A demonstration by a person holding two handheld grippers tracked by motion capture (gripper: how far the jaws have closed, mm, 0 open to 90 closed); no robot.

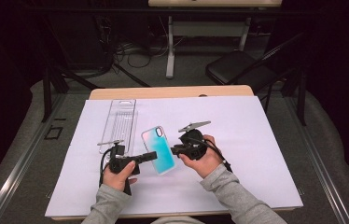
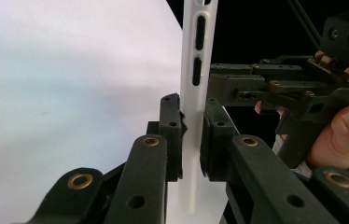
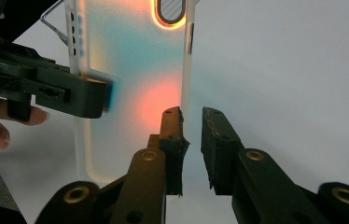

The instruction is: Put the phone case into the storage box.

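A: High view first. We saw the phone case [image 1: 159, 149] held up off the white sheet [image 1: 256, 140], tilted, with the clear tray [image 1: 118, 122] lying just behind it. The left gripper [image 1: 152, 156] came at the case from its left side, and the right gripper [image 1: 176, 150] sat at its right edge.

B: In the left gripper view we saw more. The case [image 2: 195, 93] stood edge-on, and both jaws pinched it tight. The high view was too small to tell that.

A: And the right gripper view?

B: There we saw the blue and orange back of the case [image 3: 130, 70]. The right gripper [image 3: 191, 135] had its jaws a little apart, with the case edge beside them, not squeezed.

A: So one tool held it.

B: Yes. We thought the case could swing or slip down onto the sheet, because one small pinch on a thin edge is weak.
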